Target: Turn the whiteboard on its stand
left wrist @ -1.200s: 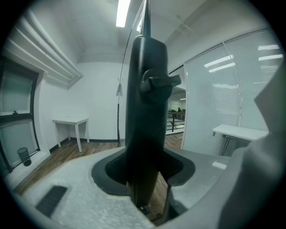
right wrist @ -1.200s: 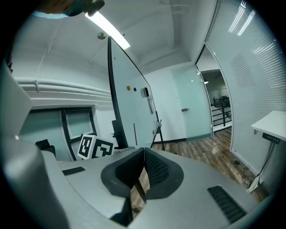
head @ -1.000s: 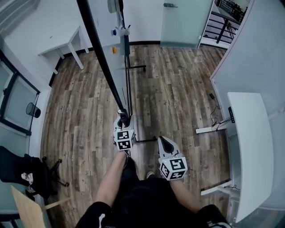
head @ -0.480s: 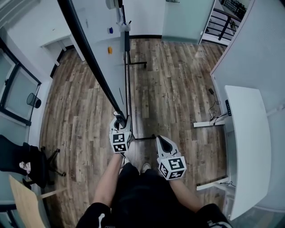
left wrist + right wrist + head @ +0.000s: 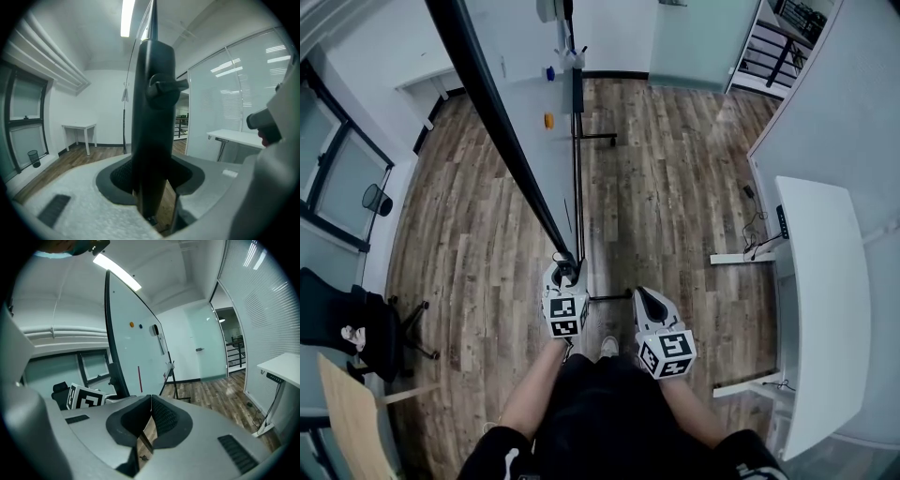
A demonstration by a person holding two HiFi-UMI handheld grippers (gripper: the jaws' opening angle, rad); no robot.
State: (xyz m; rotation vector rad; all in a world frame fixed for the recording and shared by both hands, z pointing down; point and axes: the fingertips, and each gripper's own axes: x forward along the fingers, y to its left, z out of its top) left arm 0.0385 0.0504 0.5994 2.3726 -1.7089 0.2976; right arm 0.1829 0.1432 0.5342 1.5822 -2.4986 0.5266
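your left gripper [image 5: 563,270] is closed on the black frame [image 5: 502,127] of the whiteboard [image 5: 534,94], on the upright side edge nearest you. the left gripper view shows that frame filling the gap between the pads. your right gripper [image 5: 646,298] is shut with nothing in it, just beside the left one and apart from the board. the whiteboard stands on the wooden floor [image 5: 675,187], edge-on to you and stretching away from you, with the near foot of its stand [image 5: 607,298] right by your shoes.

the step in hand looks like swinging the board round by this edge. pull or push level and let the hand follow a curve, not a straight line, so the frame does not twist inside the pads. grip squarely across the frame. the bar is smooth, and a slanted hold will probably slide along it once the load comes on. go slowly: a tall board on a narrow stand is likely to rock if you jerk it.

watch your feet, since the near foot may sweep across where you stand. if the board wobbles, lay the closed right gripper flat against the frame as a brace. there is no call to open it for a second grasp.

mind what the far end may meet as it comes round. the white surface [image 5: 825,309] lies to your right and the black chair [image 5: 342,337] to your left. both sit well apart from the board now.
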